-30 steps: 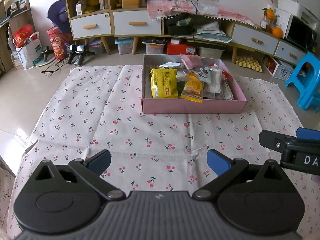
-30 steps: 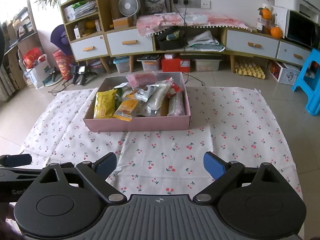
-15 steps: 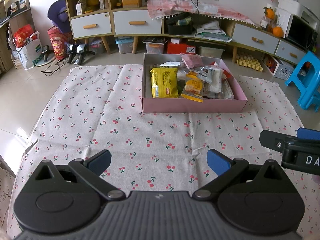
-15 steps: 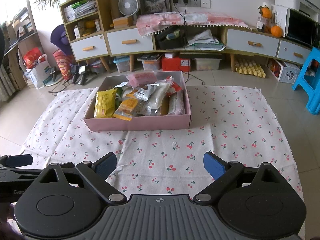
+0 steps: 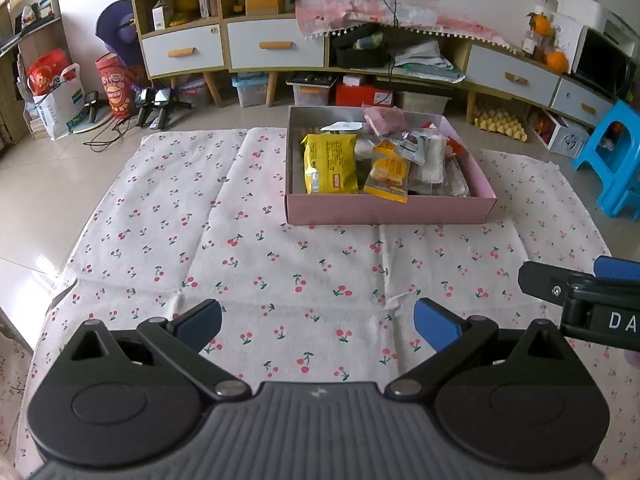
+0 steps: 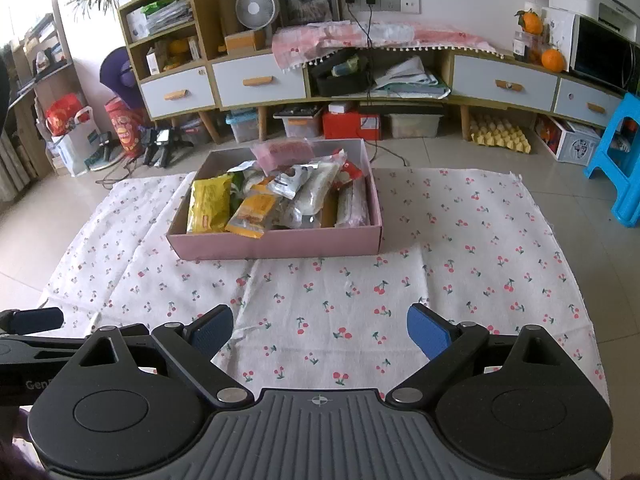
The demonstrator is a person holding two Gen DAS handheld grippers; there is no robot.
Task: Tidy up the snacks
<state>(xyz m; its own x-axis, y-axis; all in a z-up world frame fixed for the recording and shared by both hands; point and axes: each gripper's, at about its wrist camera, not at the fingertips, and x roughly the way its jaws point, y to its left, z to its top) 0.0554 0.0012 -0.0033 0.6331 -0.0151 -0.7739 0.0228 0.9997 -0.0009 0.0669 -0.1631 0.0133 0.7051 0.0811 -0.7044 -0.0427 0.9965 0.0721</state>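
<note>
- Blue-padded, black plastic left gripper (image 5: 318,326) filled the bottom of its own view, fingers spread wide with nothing between them, poised low over the cloth.
- The matching black right gripper (image 6: 320,330) sat alongside at the same height, equally wide apart and holding nothing; each tool's tip showed at the edge of the other's view, so the two were side by side.
- A white cotton cloth printed with red cherries (image 5: 248,248) lay creased across the tiled floor beneath both tools, probably as a working surface.
- Well beyond the fingertips, a shallow pink cardboard box (image 6: 276,245) rested on the cloth, seemingly to gather the snacks together.
- Inside it, a yellow foil snack packet (image 5: 330,164) lay at the left, an orange biscuit wrapper (image 5: 389,172) beside it, clear and pink packets heaped behind.
- Farthest back stood a wooden cabinet with white drawers (image 6: 258,80).
</note>
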